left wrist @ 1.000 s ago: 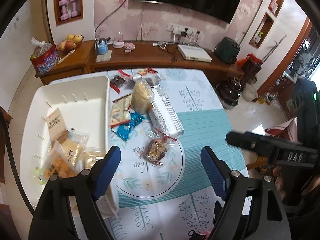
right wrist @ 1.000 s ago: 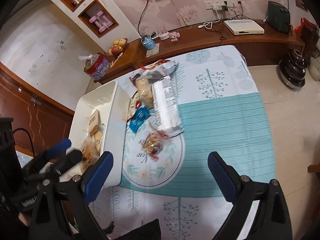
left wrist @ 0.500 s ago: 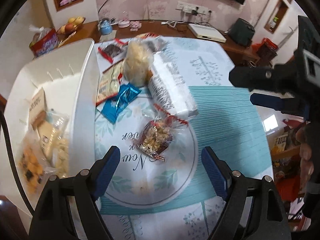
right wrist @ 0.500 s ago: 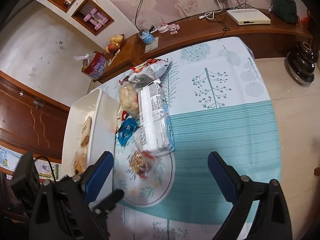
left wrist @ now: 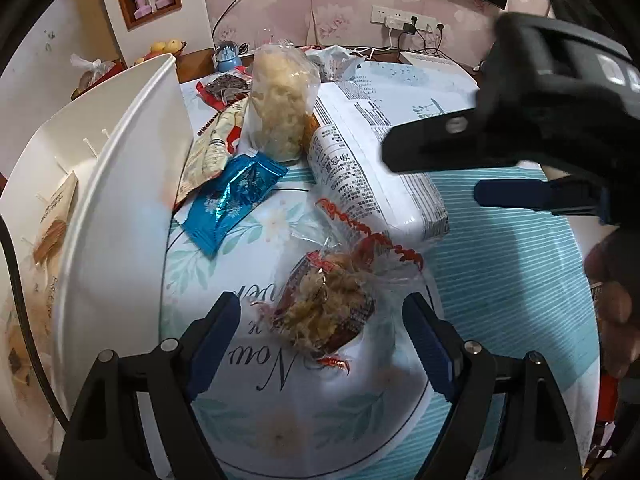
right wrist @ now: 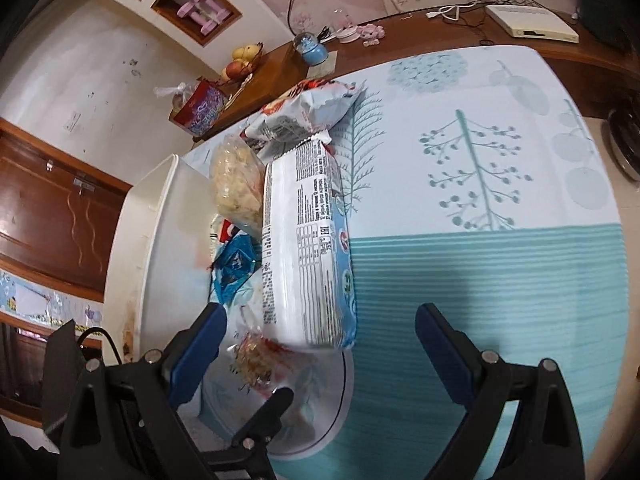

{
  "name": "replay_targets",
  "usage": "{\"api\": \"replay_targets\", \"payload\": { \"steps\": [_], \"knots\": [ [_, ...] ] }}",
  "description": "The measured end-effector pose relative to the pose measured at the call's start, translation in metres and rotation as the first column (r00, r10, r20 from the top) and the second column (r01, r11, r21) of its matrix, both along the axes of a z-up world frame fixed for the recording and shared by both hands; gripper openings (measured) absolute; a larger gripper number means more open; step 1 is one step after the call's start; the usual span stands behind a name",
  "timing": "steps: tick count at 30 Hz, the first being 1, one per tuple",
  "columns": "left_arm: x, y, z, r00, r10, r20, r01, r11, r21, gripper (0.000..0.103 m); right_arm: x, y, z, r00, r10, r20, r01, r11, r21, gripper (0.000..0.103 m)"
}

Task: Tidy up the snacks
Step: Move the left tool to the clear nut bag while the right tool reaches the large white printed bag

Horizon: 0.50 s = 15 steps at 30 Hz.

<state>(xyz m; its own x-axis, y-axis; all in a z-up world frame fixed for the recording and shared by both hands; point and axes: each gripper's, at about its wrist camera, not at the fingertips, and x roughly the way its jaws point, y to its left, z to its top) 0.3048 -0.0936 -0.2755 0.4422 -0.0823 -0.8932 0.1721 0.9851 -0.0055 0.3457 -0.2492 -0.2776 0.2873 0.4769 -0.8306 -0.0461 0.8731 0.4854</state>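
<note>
Left wrist view: we see a small clear crinkly snack packet with red trim (left wrist: 332, 312) lying on the counter (left wrist: 500, 280) between our left gripper (left wrist: 322, 332)'s spread fingers, untouched. Our right gripper (right wrist: 320, 344) also spread, straddling a long white printed package (right wrist: 308, 240) beside a white plastic bin (left wrist: 120, 240).

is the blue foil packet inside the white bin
No, the blue foil packet lies on the tablecloth beside the white bin.

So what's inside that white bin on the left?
The white bin holds a few wrapped snacks, including a tan packet with printed text. Its near wall hides the rest of the inside.
</note>
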Motion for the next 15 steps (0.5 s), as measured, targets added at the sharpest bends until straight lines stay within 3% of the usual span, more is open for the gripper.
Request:
{"api": "replay_targets", "payload": {
  "steps": [9,15],
  "knots": [
    [-0.002,-0.009,-0.014,0.997,-0.014,0.072,0.009,0.997,0.074,0.082,0.011,0.013,-0.019,0.998,0.068,0.011,-0.068,0.997,-0.046,0.091],
    [-0.006,-0.004,-0.02,0.996,-0.004,0.087,0.0,0.999,0.048,0.082,0.012,0.027,-0.017,0.991,0.125,0.052,-0.12,0.987,-0.104,0.088]
  ]
}}
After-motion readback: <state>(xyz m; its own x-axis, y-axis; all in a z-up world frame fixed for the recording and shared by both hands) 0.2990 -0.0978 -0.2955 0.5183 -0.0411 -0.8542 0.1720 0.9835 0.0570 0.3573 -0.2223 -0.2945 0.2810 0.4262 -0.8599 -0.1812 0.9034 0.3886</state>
